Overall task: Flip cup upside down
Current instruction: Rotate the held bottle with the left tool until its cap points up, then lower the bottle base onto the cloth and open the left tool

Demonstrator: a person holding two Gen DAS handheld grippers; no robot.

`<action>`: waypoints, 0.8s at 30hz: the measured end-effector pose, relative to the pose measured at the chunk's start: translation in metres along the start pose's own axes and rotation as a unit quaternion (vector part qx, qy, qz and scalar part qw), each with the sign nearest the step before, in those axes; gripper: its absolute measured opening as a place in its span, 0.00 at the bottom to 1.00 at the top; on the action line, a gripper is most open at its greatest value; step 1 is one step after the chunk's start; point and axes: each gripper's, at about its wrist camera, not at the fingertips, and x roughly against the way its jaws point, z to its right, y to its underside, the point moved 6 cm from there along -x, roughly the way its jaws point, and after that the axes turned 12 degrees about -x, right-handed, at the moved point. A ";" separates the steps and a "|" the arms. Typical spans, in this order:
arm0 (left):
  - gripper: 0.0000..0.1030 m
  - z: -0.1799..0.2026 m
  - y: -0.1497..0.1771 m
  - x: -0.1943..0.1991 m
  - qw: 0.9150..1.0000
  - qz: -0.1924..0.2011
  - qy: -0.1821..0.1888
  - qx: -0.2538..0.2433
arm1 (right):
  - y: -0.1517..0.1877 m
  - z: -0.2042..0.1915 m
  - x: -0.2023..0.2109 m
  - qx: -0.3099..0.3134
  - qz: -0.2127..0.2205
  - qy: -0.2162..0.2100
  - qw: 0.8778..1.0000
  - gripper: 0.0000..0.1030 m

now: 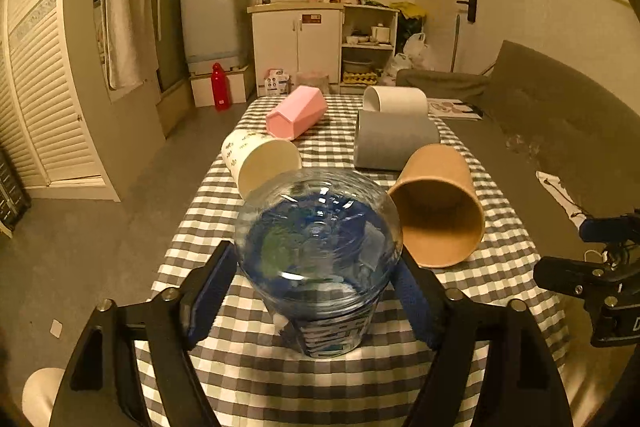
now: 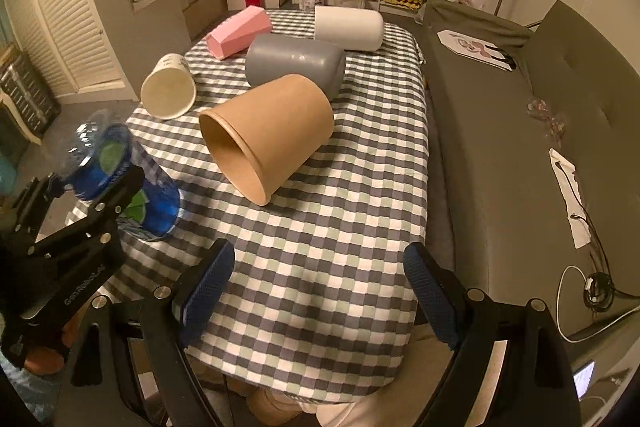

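Note:
A clear plastic cup with a blue and green print [image 1: 318, 251] stands tilted on the checked tablecloth [image 1: 340, 379], wide end up and narrow end down. My left gripper [image 1: 316, 291] has its fingers on both sides of it and is shut on it. The cup [image 2: 120, 179] and the left gripper [image 2: 72, 239] also show in the right wrist view at the left. My right gripper [image 2: 316, 291] is open and empty above the table's near edge; part of it shows at the right in the left wrist view [image 1: 592, 283].
Several cups lie on their sides on the table: brown paper [image 2: 268, 135], white paper [image 2: 170, 93], grey [image 2: 296, 65], white [image 2: 348, 29] and pink [image 2: 240, 33]. A grey sofa [image 2: 520, 131] runs along the table's right side.

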 end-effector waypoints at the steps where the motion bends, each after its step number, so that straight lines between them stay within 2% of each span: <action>1: 0.78 -0.001 -0.001 0.002 1.000 0.003 0.002 0.003 | 0.000 0.000 0.004 -0.001 0.004 0.000 1.000 0.84; 14: 0.78 -0.006 -0.027 0.036 0.999 0.044 0.016 0.023 | 0.002 -0.006 0.044 -0.001 0.041 -0.003 0.999 0.84; 20: 0.78 -0.021 -0.042 0.068 0.996 0.071 0.023 0.041 | 0.003 -0.014 0.070 0.004 0.074 -0.016 0.997 0.84; 24: 0.80 -0.038 -0.036 0.091 0.996 0.071 0.017 0.044 | 0.004 -0.022 0.085 0.002 0.101 -0.029 0.994 0.84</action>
